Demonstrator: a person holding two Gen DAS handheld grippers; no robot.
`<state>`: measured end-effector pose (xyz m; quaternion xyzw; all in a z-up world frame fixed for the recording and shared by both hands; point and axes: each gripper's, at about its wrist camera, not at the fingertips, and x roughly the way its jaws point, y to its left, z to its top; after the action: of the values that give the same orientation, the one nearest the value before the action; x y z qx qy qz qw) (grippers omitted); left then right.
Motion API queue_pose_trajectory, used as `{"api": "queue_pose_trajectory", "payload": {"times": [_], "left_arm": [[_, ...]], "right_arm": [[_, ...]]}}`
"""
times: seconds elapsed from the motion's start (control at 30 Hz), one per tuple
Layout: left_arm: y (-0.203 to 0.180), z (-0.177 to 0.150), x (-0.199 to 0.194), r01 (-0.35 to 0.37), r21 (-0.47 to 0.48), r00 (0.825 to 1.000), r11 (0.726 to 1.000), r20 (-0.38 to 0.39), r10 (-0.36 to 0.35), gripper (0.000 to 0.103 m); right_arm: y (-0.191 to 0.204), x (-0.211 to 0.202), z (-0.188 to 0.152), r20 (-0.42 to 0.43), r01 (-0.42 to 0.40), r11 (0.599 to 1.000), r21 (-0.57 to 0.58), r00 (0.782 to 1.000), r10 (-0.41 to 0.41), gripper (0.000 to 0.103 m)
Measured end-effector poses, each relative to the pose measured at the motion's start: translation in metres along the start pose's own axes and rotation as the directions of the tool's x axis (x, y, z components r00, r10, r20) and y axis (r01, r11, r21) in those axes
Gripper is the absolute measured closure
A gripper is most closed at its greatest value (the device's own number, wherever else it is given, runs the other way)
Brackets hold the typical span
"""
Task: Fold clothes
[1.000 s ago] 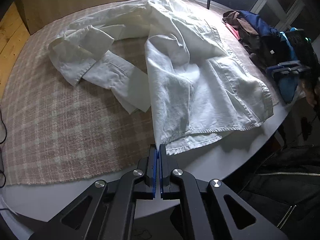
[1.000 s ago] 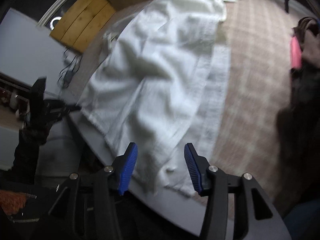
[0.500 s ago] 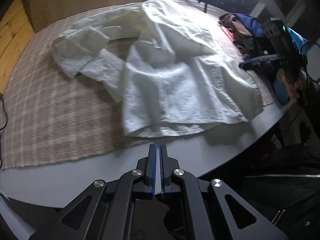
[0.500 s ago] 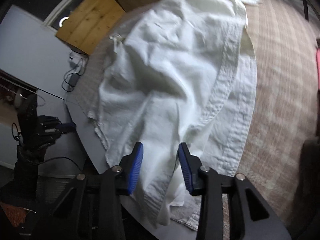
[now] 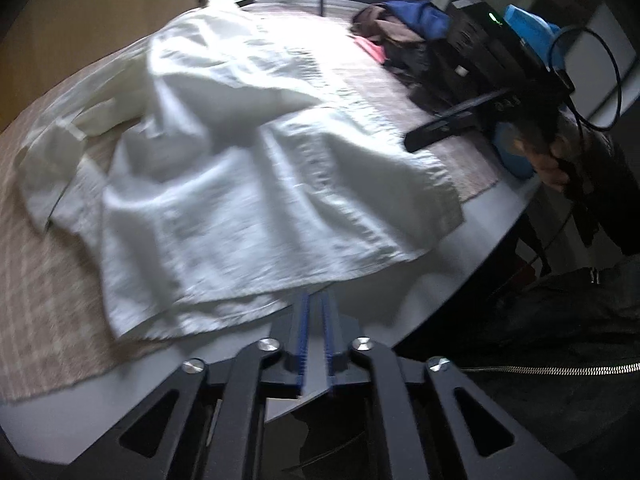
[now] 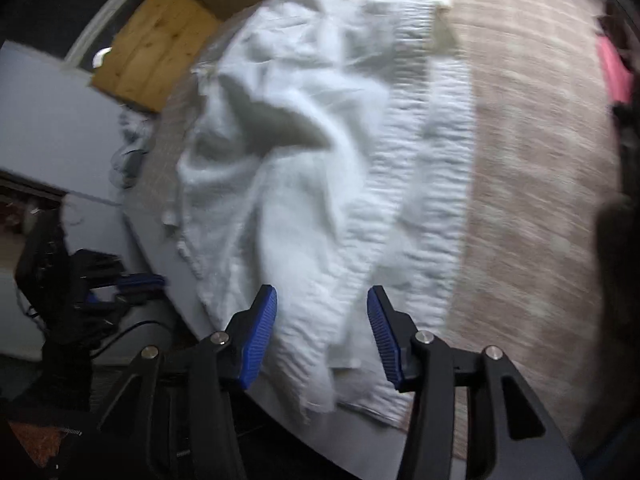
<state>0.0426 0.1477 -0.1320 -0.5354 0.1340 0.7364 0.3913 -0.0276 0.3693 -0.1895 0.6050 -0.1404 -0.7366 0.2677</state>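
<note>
Left hand-held gripper: jaws opening, at a narrow gap, nothing between the pads; the tips stand at the hem of the white shirt, over the grey tabletop edge.

Right hand-held gripper: jaws moderately apart, pads not pressing; a fold of the shirt's hem lies in the gap between them, hanging over the tabletop edge.

The shirt lies crumpled on a checked beige cloth covering the tabletop, running from 6 o'clock toward 12 in both wrist views.

Beyond, at 2 o'clock in the left view, a pile of dark and blue clothes. Frames are motion-blurred.
</note>
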Motion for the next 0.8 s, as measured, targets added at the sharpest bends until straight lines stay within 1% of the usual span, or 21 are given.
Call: {"api": "queue_pose_trajectory", "payload": {"times": [0.03, 0.07, 0.1, 0.17, 0.2, 0.23, 0.3, 0.37, 0.4, 0.43, 0.5, 0.57, 0.63, 0.67, 0.7, 0.73, 0.77, 0.8], "left_arm": [[-0.007, 0.002, 0.002, 0.01, 0.017, 1.0, 1.0, 0.002, -0.01, 0.082], [-0.012, 0.003, 0.003, 0.012, 0.032, 1.0, 0.999, 0.006, -0.012, 0.08], [-0.018, 0.004, 0.004, 0.012, 0.052, 1.0, 0.999, 0.009, -0.012, 0.077], [-0.032, 0.007, 0.009, -0.004, 0.109, 1.0, 0.994, 0.019, 0.001, 0.072], [-0.038, 0.007, 0.012, -0.017, 0.142, 1.0, 0.99, 0.026, 0.013, 0.07], [-0.043, 0.007, 0.017, -0.038, 0.174, 0.999, 0.984, 0.027, 0.034, 0.069], [-0.052, 0.007, 0.026, -0.079, 0.232, 0.997, 0.969, 0.03, 0.074, 0.069], [-0.056, 0.008, 0.036, -0.098, 0.246, 0.995, 0.964, 0.023, 0.095, 0.069], [-0.059, 0.009, 0.039, -0.09, 0.245, 0.996, 0.965, 0.024, 0.087, 0.069], [-0.062, 0.01, 0.043, -0.074, 0.246, 0.997, 0.966, 0.024, 0.07, 0.069], [-0.071, 0.012, 0.049, -0.062, 0.267, 0.998, 0.962, 0.029, 0.056, 0.069], [-0.082, 0.012, 0.055, -0.08, 0.307, 0.997, 0.948, 0.04, 0.071, 0.069], [-0.089, 0.015, 0.06, -0.086, 0.327, 0.996, 0.941, 0.038, 0.078, 0.069], [-0.091, 0.017, 0.063, -0.086, 0.334, 0.996, 0.939, 0.035, 0.079, 0.071], [-0.09, 0.019, 0.065, -0.071, 0.322, 0.997, 0.944, 0.02, 0.068, 0.084], [-0.085, 0.022, 0.062, -0.057, 0.296, 0.998, 0.954, 0.012, 0.056, 0.102], [-0.08, 0.024, 0.059, -0.041, 0.269, 0.999, 0.962, 0.006, 0.041, 0.102], [-0.074, 0.025, 0.051, -0.023, 0.242, 1.0, 0.97, 0.017, 0.019, 0.103]], "right_arm": [[0.004, -0.003, 0.001, 0.013, -0.004, 1.0, -0.022, 1.0, 0.004, 0.078], [0.009, -0.006, 0.003, 0.025, -0.01, 0.999, -0.044, 1.0, 0.011, 0.088], [0.013, -0.009, 0.005, 0.037, -0.014, 0.998, -0.062, 0.999, 0.017, 0.09], [0.019, -0.018, 0.008, 0.062, -0.012, 0.996, -0.087, 0.998, 0.017, 0.091], [0.021, -0.021, 0.009, 0.07, -0.014, 0.996, -0.093, 0.997, 0.021, 0.094], [0.021, -0.024, 0.011, 0.072, -0.025, 0.996, -0.091, 0.997, 0.032, 0.096], [0.021, -0.03, 0.012, 0.08, -0.058, 0.995, -0.079, 0.995, 0.064, 0.096], [0.021, -0.036, 0.012, 0.089, -0.083, 0.994, -0.073, 0.992, 0.089, 0.096], [0.021, -0.038, 0.012, 0.093, -0.093, 0.993, -0.072, 0.991, 0.099, 0.096], [0.022, -0.039, 0.013, 0.095, -0.088, 0.993, -0.074, 0.991, 0.095, 0.096], [0.022, -0.038, 0.013, 0.088, -0.031, 0.996, -0.085, 0.995, 0.038, 0.096], [0.017, -0.035, 0.011, 0.076, 0.031, 0.996, -0.087, 0.997, -0.024, 0.095], [0.009, -0.032, 0.009, 0.066, 0.075, 0.994, -0.08, 0.995, -0.07, 0.093], [0.003, -0.03, 0.007, 0.061, 0.094, 0.993, -0.074, 0.994, -0.089, 0.093], [-0.001, -0.028, 0.005, 0.055, 0.111, 0.991, -0.072, 0.993, -0.108, 0.093], [-0.004, -0.026, 0.003, 0.047, 0.128, 0.989, -0.075, 0.991, -0.125, 0.093], [-0.007, -0.024, 0.001, 0.038, 0.145, 0.986, -0.078, 0.989, -0.143, 0.093], [-0.01, -0.022, -0.001, 0.031, 0.161, 0.983, -0.085, 0.987, -0.159, 0.093]]}}
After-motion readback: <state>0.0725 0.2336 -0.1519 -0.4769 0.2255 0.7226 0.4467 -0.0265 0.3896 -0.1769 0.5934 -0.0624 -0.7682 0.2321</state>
